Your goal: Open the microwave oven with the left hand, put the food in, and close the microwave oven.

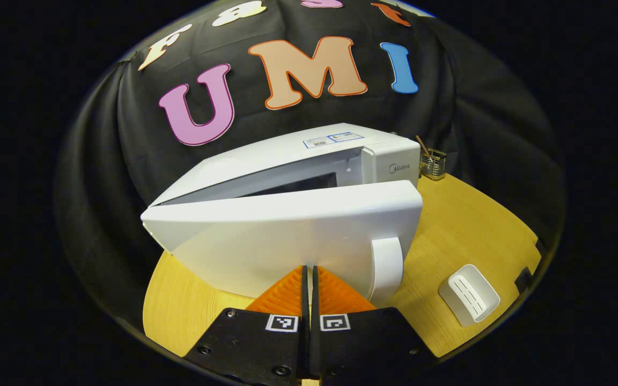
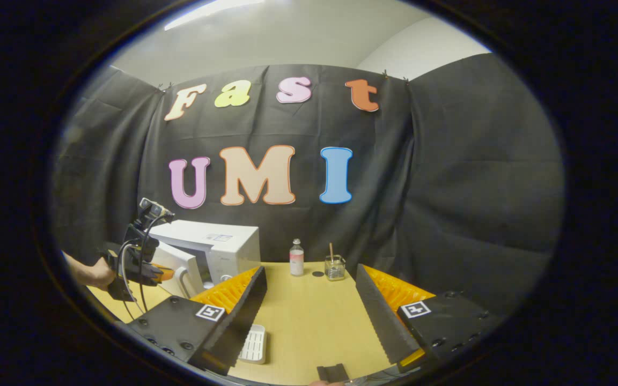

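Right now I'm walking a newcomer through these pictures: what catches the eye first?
The white microwave, its door ajar, stands on the wooden table just ahead of the left gripper, whose fingers are shut. In the right gripper view, the right gripper is open above the table, and a small bottle stands farther back.

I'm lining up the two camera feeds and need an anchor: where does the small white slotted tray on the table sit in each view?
Left gripper view: the white tray lies at lower right on the wooden table, right of the microwave door and its handle.
Right gripper view: the same tray lies at bottom centre-left, partly behind the right gripper's own near finger.
Shared landmark: the white microwave.
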Demonstrator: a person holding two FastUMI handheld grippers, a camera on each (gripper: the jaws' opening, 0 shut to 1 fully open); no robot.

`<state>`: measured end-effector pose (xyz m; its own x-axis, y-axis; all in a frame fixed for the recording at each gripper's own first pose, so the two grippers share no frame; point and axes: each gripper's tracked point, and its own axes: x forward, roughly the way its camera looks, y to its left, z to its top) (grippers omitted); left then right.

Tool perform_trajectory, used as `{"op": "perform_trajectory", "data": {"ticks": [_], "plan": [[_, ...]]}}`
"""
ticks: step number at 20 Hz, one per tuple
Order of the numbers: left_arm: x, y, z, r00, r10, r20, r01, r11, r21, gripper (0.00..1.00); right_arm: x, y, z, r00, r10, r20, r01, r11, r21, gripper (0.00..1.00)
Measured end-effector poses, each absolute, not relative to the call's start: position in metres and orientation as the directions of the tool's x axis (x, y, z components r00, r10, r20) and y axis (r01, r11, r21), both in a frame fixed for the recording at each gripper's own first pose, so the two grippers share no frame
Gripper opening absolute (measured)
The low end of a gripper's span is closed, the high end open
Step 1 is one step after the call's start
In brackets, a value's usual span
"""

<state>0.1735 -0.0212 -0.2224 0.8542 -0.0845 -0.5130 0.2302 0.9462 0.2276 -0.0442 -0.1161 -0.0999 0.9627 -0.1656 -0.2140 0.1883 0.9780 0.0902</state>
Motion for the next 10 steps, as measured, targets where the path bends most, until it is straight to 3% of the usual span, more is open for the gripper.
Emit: {"op": "perform_trajectory", "data": {"ticks": [10], "plan": [[0.225,-0.057,-0.22,0.853,-0.098,-0.512,0.252,0.937,0.241,0.01,-0.057,-0.132,-0.096,0.952,-0.221,-0.211,0.242,0.967,0.08,0.97]]}}
